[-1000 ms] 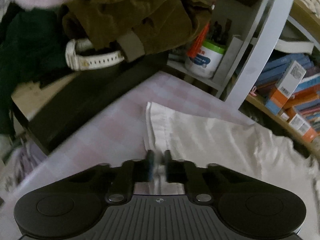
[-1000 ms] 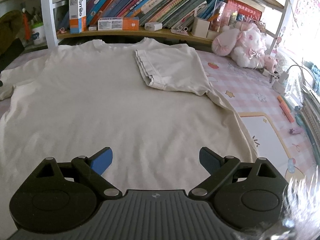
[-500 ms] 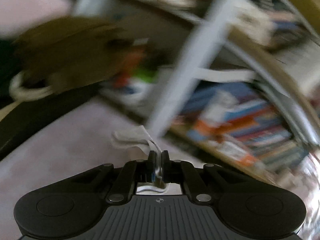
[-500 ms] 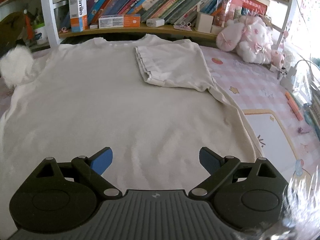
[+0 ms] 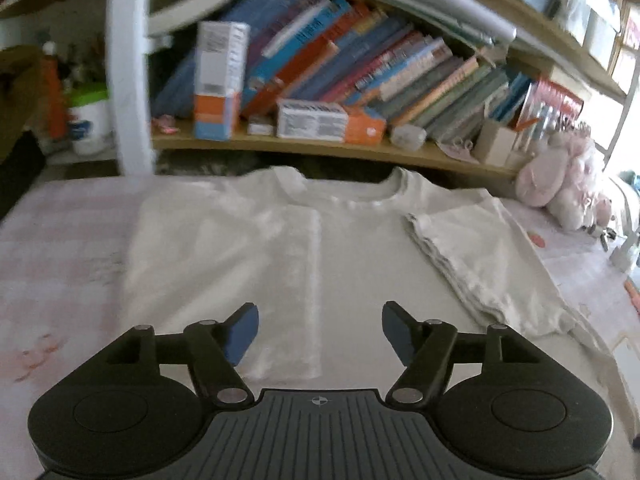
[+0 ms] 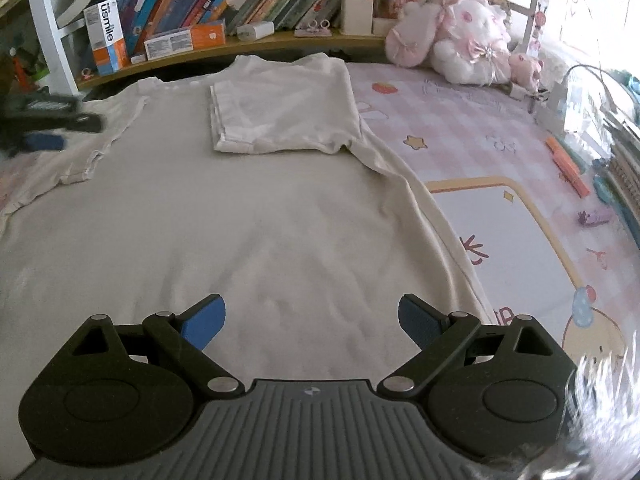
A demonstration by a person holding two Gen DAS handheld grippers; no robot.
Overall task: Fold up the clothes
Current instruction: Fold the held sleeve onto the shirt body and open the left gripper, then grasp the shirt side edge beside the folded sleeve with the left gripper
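Two tongs, both spread wide and empty. The left gripper (image 5: 319, 330) hovers over the far chest of one cream T-shirt (image 5: 352, 264), blue pads apart; the right gripper (image 6: 312, 322) hangs over its near hem. The soft, faintly wrinkled shirt lies flat on a pink checked bedspread (image 6: 472, 128), both sleeves folded inward: the right sleeve (image 6: 280, 108) a neat rectangle, the left sleeve (image 5: 224, 256) a blurred flap. Beyond, one wooden shelf (image 5: 320, 152) holds leaning books, two orange-and-white boxes; far right, fluffy pink plush toys (image 6: 460, 40).

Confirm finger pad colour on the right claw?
Blue pads on black linkage; clearest in the right wrist view.
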